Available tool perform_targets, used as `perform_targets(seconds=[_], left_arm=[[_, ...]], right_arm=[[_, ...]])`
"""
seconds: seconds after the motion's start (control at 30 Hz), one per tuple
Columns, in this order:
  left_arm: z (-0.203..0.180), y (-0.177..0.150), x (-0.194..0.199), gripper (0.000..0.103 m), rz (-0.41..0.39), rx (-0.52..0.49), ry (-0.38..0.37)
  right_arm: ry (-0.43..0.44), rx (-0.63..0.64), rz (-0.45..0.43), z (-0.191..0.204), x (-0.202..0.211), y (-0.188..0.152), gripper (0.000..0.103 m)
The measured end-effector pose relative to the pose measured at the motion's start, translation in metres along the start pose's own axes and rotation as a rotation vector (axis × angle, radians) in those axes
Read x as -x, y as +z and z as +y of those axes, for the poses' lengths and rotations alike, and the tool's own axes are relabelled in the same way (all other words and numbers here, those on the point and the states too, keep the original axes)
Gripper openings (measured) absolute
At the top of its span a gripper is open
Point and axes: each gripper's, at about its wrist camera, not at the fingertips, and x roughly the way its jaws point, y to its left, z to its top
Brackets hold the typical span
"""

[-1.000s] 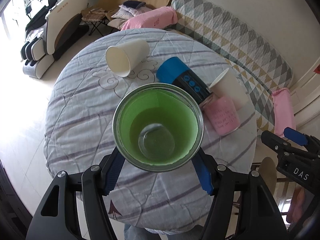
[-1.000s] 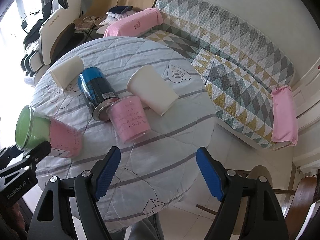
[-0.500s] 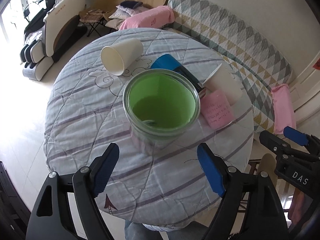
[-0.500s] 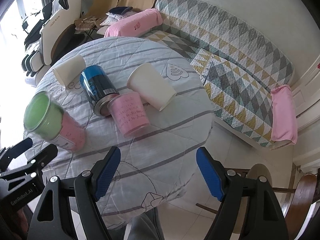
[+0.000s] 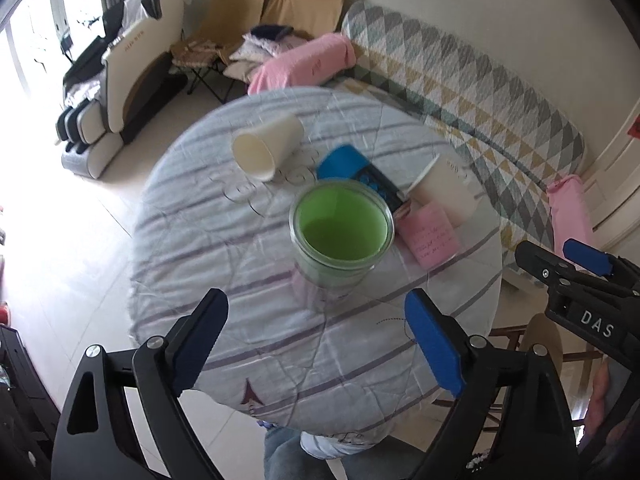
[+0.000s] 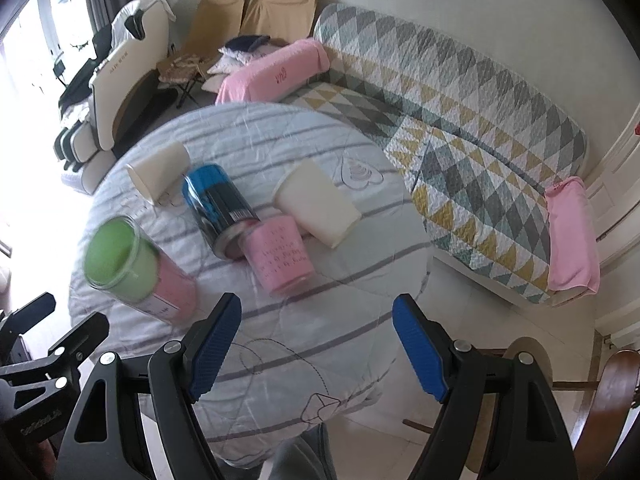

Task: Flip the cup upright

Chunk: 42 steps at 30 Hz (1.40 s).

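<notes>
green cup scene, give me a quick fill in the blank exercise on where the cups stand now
1. The green cup stands with its open mouth facing ____.
2. The left gripper is ____, with nothing between its pads.
3. The blue can lies on its ____.
4. The pink cup touches the can's ____ end.

Missing words: up; open; side; silver

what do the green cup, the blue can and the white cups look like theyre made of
Green cup: probably clear glass or plastic; a see-through glossy rim and wall over a green and pink lining.
Blue can: likely metal; a shiny silver end rim and a printed glossy body.
White cups: matte cream, thin rims; paper or plastic, hard to tell.
</notes>
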Motion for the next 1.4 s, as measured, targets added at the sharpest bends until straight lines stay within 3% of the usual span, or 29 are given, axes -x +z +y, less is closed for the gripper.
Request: perform_targets(seconds=[0.33,0.47,0.87,1.4], left_arm=[[0.019,0.007,0.052,0.100,-0.097,-0.028,0.075],[0.025,0.004,0.063,0.102,-0.122,-0.042,0.064],[0.010,0.002,0.058,0.103,-0.118,-0.131,0.009],[-0.003,0.014,0.055,0.103,-0.133,-0.179,0.008]], right_arm=[[0.039,0.005,-0.116,0.015,0.046,0.007,0.080],[0.049,0.001,-0.147,0.018,0.057,0.005,0.080],[0.044,-0.028,-0.164,0.017,0.068,-0.006,0.083],[0.017,-0.064,-0.154,-0.001,0.063,-0.002,0.083]])
